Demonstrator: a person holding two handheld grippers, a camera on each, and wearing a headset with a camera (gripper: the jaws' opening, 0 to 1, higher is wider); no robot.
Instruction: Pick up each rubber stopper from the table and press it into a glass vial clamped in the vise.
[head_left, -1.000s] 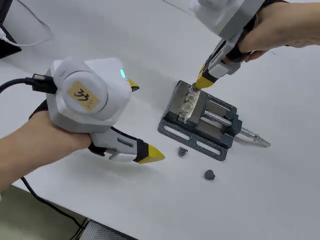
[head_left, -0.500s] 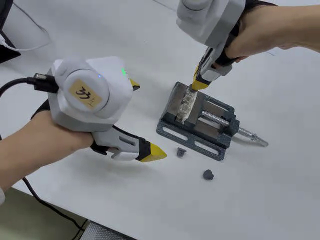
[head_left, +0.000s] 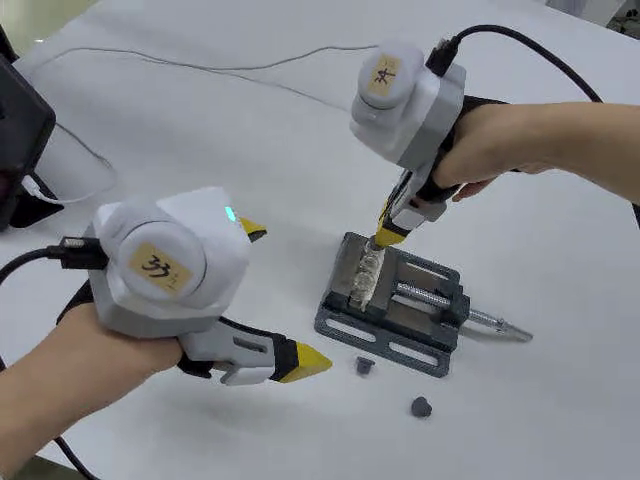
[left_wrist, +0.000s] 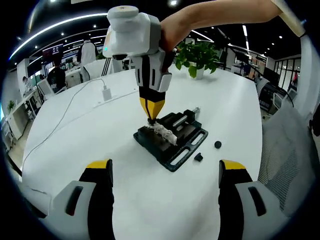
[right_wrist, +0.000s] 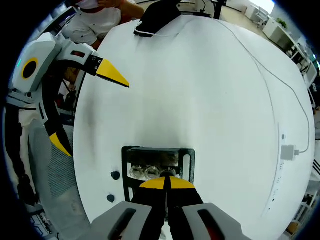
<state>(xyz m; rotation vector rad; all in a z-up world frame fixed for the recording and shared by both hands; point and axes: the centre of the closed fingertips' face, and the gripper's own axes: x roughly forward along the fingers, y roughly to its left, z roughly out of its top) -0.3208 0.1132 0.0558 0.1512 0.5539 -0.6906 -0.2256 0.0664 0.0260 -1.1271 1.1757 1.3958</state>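
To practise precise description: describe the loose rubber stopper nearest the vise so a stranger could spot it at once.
Start at the dark vise on the white table. Two grey stoppers lie loose beside its slotted base. The nearer stopper sits just off that base; the farther stopper lies well clear.

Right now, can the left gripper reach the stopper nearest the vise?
Probably yes: the left gripper has its jaws open, bare table lies between it and the stopper, and the vise sits beyond.

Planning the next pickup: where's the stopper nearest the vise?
Head view: the stopper lies on the table just off the near edge of the vise, right of the left tool.
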